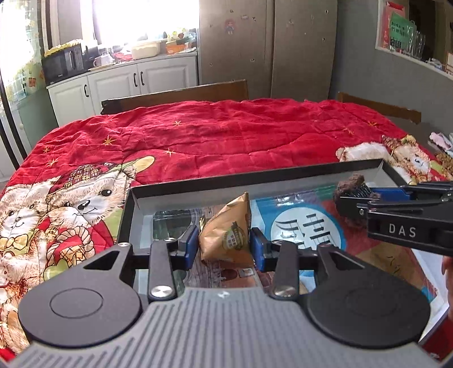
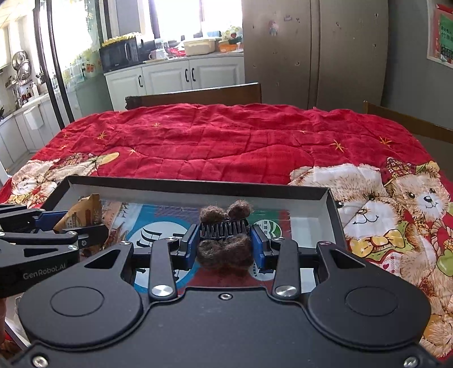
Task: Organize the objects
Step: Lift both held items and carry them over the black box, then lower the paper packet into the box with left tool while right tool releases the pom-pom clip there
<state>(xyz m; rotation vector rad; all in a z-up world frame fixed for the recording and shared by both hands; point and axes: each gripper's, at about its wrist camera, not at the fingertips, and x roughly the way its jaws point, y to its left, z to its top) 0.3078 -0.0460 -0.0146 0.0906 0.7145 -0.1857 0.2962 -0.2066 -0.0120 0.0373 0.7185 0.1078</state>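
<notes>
Tongs (image 1: 352, 198) marked "DAS" grip a hair claw (image 1: 351, 188).

premises: a home kitchen with dining area. white cabinets (image 2: 175, 76) with dark handles carry a worktop holding a black microwave (image 2: 120, 55), a mug (image 1: 97, 61) and food containers below a bright window (image 2: 178, 17). metal cookware (image 2: 21, 63) hangs at far left. a table under a red teddy-bear quilt (image 1: 215, 136) has wooden chairs (image 1: 181, 96) behind it.
</notes>
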